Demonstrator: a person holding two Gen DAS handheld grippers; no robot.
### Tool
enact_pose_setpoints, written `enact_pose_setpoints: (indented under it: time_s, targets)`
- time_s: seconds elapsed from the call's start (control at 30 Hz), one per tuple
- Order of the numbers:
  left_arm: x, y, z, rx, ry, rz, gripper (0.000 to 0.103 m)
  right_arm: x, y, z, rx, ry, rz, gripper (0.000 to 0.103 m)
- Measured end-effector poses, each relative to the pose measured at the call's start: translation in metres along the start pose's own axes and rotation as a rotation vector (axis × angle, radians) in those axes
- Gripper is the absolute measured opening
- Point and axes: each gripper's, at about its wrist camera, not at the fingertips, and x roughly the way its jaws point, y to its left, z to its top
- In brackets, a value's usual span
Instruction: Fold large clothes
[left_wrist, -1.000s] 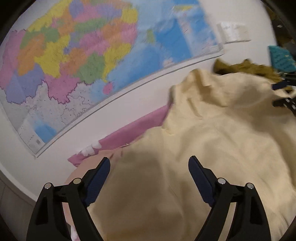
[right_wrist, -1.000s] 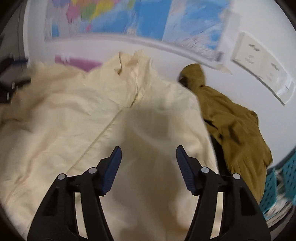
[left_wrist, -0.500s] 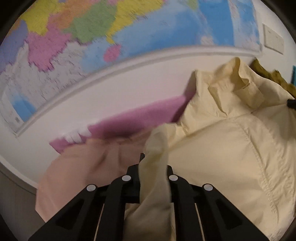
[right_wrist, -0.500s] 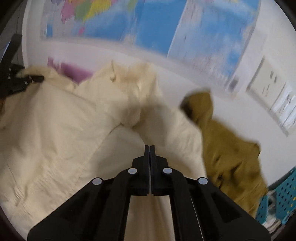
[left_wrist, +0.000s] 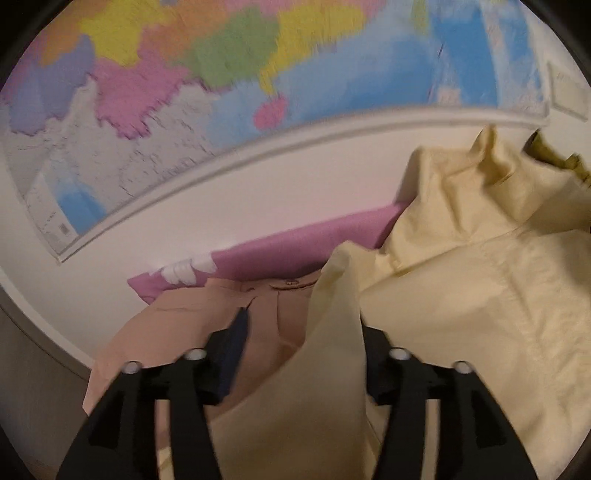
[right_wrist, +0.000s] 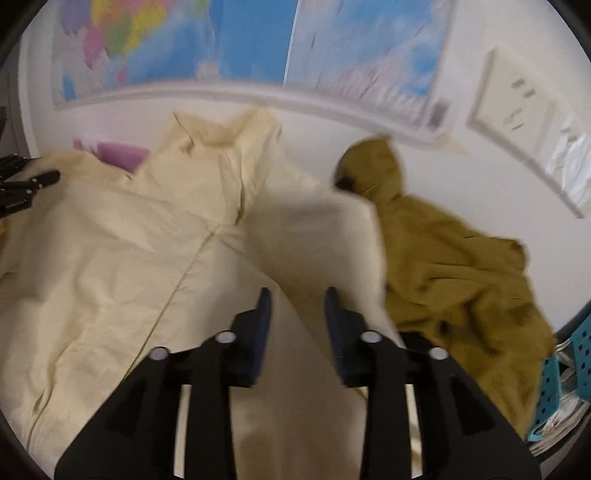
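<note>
In the left wrist view, the left claw (left_wrist: 295, 332) is being opened, a fold of the cream shirt (left_wrist: 461, 295) is draped between its parted jaws against the right one, and the shirt is lying spread to the right over a tan garment (left_wrist: 177, 325) and a pink cloth (left_wrist: 295, 243) below a wall map (left_wrist: 221, 74). In the right wrist view, the right claw (right_wrist: 297, 317) is being opened to a narrow gap with cream fabric seen between its jaws but not pinched, while the shirt (right_wrist: 129, 240) is lying spread across the bench, an olive garment (right_wrist: 443, 258) is heaped just beside its right edge, and a teal basket (right_wrist: 554, 387) is showing at the far right.
</note>
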Motion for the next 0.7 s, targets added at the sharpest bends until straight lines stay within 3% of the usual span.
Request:
enact_pose_setpoints:
  time_s: [0.03, 0.1, 0.17, 0.2, 0.3, 0.47, 0.53, 0.6, 0.63, 0.67, 0.7]
  targets:
    - [-0.015, -0.001, -0.003, -0.001, -0.028, -0.027, 0.06, -0.02, -0.009, -0.006, 0.023, -0.022, 0.01, 0.051]
    - [-0.039, -0.009, -0.008, 0.022, -0.058, -0.093, 0.065, -0.06, -0.035, -0.022, 0.096, -0.062, 0.052, 0.054]
    - [-0.062, -0.024, -0.018, 0.062, -0.087, -0.176, 0.068, -0.088, -0.054, -0.039, 0.168, -0.079, 0.04, 0.07]
    - [-0.072, -0.034, -0.023, 0.093, -0.096, -0.218, 0.07, -0.093, -0.064, -0.049, 0.197, -0.086, 0.025, 0.071]
    - [-0.084, -0.059, -0.034, 0.139, -0.09, -0.34, 0.075, -0.121, -0.108, -0.108, 0.326, -0.03, -0.004, 0.082]
    - [-0.082, -0.1, -0.039, 0.202, -0.06, -0.414, 0.075, -0.127, -0.155, -0.196, 0.516, 0.092, -0.021, 0.083]
    - [-0.078, -0.113, -0.038, 0.215, -0.05, -0.419, 0.075, -0.123, -0.167, -0.226, 0.598, 0.122, 0.015, 0.084]
    - [-0.076, -0.128, -0.035, 0.234, -0.04, -0.442, 0.075, -0.116, -0.172, -0.246, 0.659, 0.12, 0.067, 0.081]
    - [-0.076, -0.134, -0.033, 0.242, -0.038, -0.447, 0.075, -0.112, -0.171, -0.249, 0.66, 0.12, 0.094, 0.072]
    - [-0.076, -0.142, -0.031, 0.258, -0.039, -0.452, 0.075, -0.109, -0.17, -0.25, 0.654, 0.112, 0.151, 0.043]
    - [-0.076, -0.147, -0.031, 0.27, -0.041, -0.452, 0.075, -0.107, -0.168, -0.248, 0.645, 0.101, 0.196, 0.027]
